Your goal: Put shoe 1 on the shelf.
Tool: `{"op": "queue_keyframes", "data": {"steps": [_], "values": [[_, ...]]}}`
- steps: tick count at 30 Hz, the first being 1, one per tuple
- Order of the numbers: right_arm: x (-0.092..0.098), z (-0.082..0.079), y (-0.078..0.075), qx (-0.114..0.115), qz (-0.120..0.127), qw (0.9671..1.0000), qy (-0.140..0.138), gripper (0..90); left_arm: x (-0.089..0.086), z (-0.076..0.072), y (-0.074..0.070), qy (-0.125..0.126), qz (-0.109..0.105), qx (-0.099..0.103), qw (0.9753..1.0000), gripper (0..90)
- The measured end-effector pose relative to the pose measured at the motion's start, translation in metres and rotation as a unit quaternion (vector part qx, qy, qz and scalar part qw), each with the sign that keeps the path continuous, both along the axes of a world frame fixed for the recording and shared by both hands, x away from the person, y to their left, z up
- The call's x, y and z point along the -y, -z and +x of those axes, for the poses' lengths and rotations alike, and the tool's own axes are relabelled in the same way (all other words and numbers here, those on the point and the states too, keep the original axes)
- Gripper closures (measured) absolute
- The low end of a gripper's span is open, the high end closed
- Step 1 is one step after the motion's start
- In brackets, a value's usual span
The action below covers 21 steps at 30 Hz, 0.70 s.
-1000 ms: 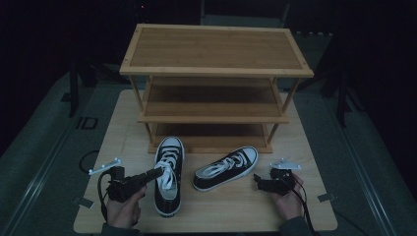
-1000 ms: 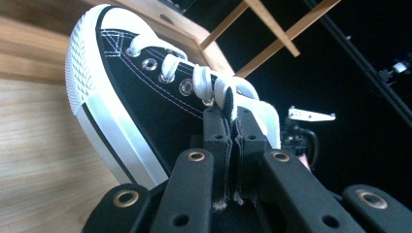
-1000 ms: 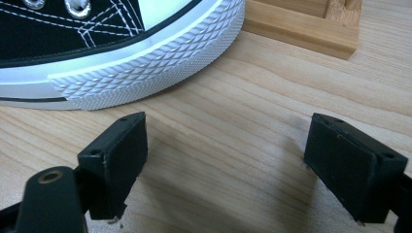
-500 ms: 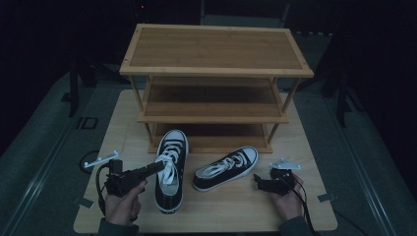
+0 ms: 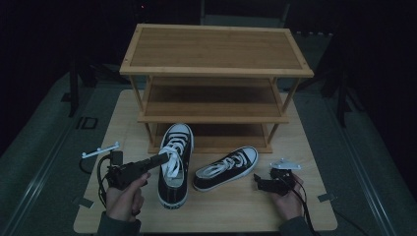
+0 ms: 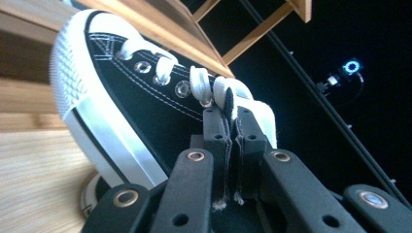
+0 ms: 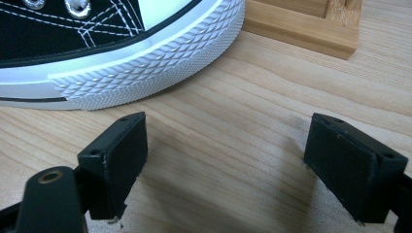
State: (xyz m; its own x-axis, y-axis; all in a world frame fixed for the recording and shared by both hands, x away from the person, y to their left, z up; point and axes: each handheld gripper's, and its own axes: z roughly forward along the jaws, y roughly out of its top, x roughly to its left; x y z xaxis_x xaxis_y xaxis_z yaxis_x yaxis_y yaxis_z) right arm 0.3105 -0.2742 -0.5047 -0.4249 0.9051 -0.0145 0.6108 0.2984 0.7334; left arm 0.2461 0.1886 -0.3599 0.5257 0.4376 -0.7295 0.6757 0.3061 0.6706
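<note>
Two black-and-white sneakers lie on the wooden table in front of a three-shelf wooden shoe rack [image 5: 216, 49]. The left sneaker [image 5: 173, 184] points its toe at the rack's bottom shelf. My left gripper [image 5: 164, 158] is shut on that sneaker's upper edge by the laces [image 6: 214, 87], and the sneaker [image 6: 121, 107] looks tipped up. The right sneaker [image 5: 226, 168] lies at an angle beside it. My right gripper [image 5: 258, 183] stands open just right of that sneaker's heel, low over the table, with the rubber toe cap [image 7: 145, 53] ahead of its empty jaws.
The rack's bottom rail [image 7: 301, 29] is close beyond the right gripper. Bare tabletop [image 5: 236, 211] stretches along the front edge. Dark floor and stands surround the table [image 5: 344, 98]. A small lit device [image 6: 351, 68] glows in the background.
My left gripper has carried the left sneaker forward and slightly right, so its toe now reaches the rack's bottom shelf. The right gripper and right sneaker have stayed put.
</note>
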Motion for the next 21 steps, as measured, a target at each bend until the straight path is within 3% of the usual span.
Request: {"op": "queue_keyframes", "data": {"steps": [8, 14, 21], "values": [[0.000, 0.000, 0.000, 0.000, 0.000, 1.0000, 0.000, 15.3, 0.002, -0.002, -0.005, 0.009, -0.003, 0.001, 1.0000, 86.9], [0.000, 0.000, 0.000, 0.001, -0.001, 1.0000, 0.000, 15.3, 0.007, -0.008, -0.018, 0.028, -0.012, 0.017, 0.9994, 86.8], [0.000, 0.000, 0.000, 0.000, -0.001, 1.0000, -0.001, 15.3, 0.014, -0.002, -0.031, 0.032, -0.024, 0.037, 0.9985, 86.9]]}}
